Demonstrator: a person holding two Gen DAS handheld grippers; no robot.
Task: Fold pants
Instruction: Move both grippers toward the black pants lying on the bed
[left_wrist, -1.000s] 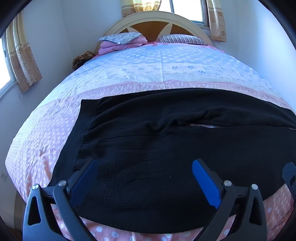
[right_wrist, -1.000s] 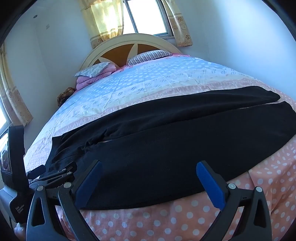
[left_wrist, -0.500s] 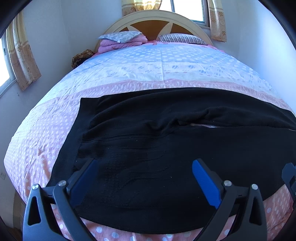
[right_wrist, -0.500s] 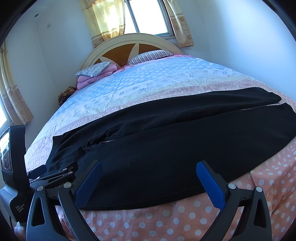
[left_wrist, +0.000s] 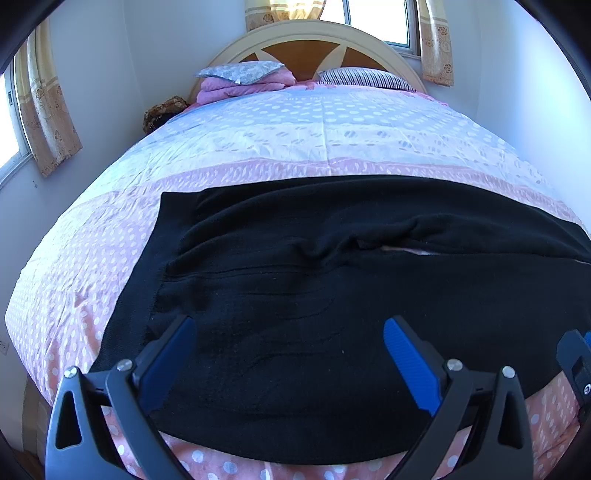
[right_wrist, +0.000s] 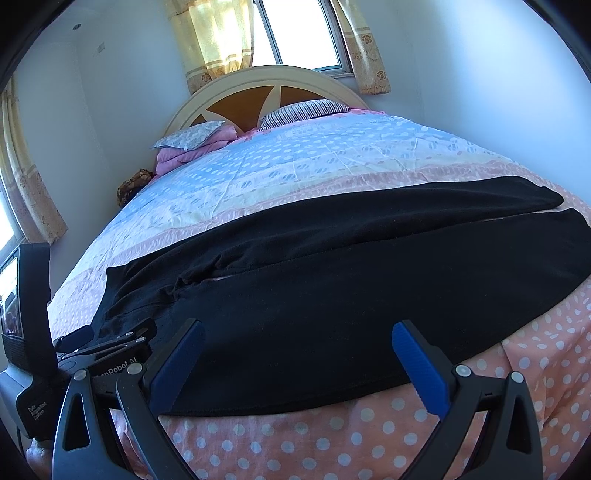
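Observation:
Black pants (left_wrist: 332, 280) lie spread flat across the near end of the bed, waistband to the left, both legs running right. In the right wrist view the pants (right_wrist: 351, 280) show two legs side by side with a thin gap between them. My left gripper (left_wrist: 290, 328) is open and empty above the waist part. My right gripper (right_wrist: 297, 332) is open and empty above the near leg by the bed's edge. The left gripper's body (right_wrist: 74, 354) shows at the left of the right wrist view.
The bed (left_wrist: 295, 140) has a dotted pink, white and blue cover. Pillows and a folded pink blanket (left_wrist: 240, 83) lie by the headboard (left_wrist: 306, 48). Walls stand close on both sides, with curtained windows (right_wrist: 295, 33). The bed's front edge (right_wrist: 332, 439) drops away below the pants.
Both views have shifted slightly; the right gripper has tilted a little so the bed sits lower in its view. The pants have not moved and both grippers stay open.

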